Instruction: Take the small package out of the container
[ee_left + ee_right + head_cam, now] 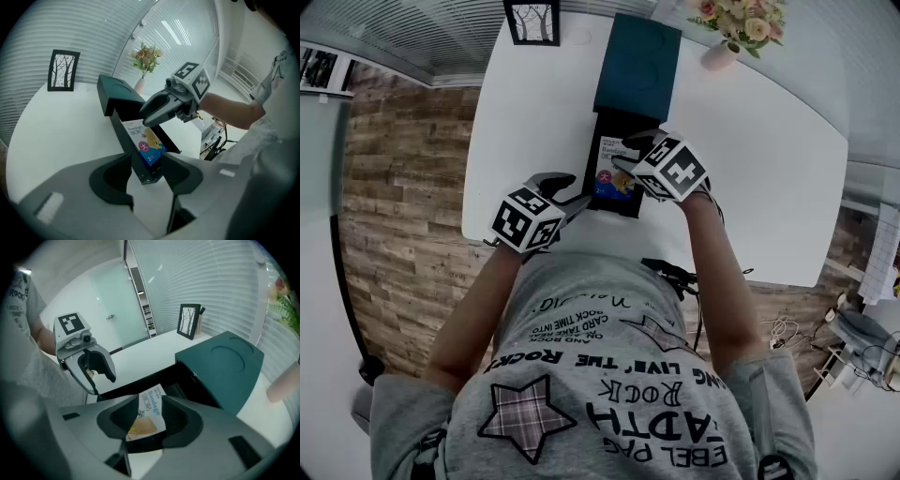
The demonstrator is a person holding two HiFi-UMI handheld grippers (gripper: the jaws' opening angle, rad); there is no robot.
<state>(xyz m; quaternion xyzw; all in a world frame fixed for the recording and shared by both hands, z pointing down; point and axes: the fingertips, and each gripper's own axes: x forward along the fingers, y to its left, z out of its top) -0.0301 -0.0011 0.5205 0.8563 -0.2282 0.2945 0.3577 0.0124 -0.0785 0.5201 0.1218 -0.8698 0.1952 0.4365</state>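
Jaws, right gripper [149, 411]: parted, flanking the bandage package [150, 405], not yet clamped.
Jaws, left gripper [146, 161]: parted, astride the container [123, 140] near wall, holding nothing.
Package place: inside the container, near end, printed face up.
Long axis: along the container's length.
Nearer hand: right, directly above the container; likely the one to close.

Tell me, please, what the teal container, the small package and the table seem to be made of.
The teal container: probably rigid card or plastic, matte; flat panels, crisp edges, an embossed circle. The small package: printed paperboard or film; thin, with colour print. The table: smooth white laminate or painted board; even, seamless surface.
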